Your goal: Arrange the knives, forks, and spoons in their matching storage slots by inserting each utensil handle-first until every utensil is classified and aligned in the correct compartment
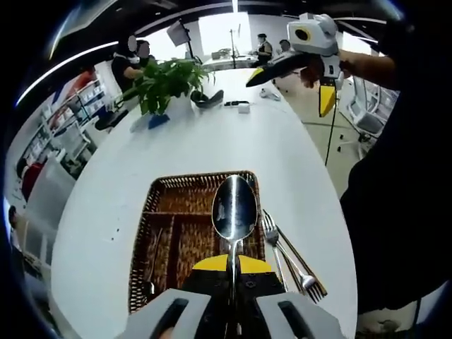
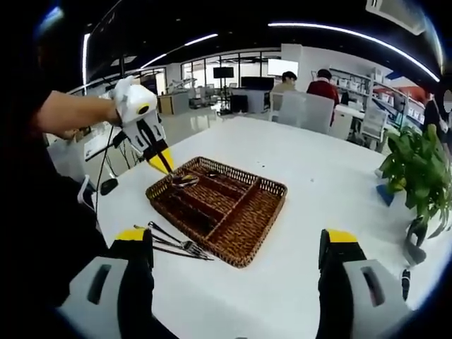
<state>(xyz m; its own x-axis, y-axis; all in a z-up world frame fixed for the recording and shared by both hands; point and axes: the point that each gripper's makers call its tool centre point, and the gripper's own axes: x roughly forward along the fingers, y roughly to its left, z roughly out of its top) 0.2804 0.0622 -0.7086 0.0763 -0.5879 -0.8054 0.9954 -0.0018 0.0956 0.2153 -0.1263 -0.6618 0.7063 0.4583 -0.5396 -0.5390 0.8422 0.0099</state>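
My left gripper (image 1: 232, 267) is shut on the handle of a silver spoon (image 1: 234, 208), whose bowl points away over the wicker cutlery tray (image 1: 161, 189). In the right gripper view the same left gripper (image 2: 164, 167) holds the spoon (image 2: 182, 180) over the tray's (image 2: 244, 256) far left corner. Two or three forks (image 1: 289, 254) lie on the white table beside the tray, seen also as the forks (image 2: 173, 245) near my right gripper's left jaw. My right gripper (image 2: 237, 240) is open, wide apart and holding nothing, back from the tray. A thin utensil (image 1: 151, 263) lies in the tray's left slot.
A potted plant (image 1: 166, 81) stands far down the long white table (image 1: 282, 155), with small dark items (image 1: 236, 104) near it. The plant (image 2: 417, 166) sits at the right in the right gripper view. People sit at desks behind. The table edge (image 2: 106, 212) runs close to the forks.
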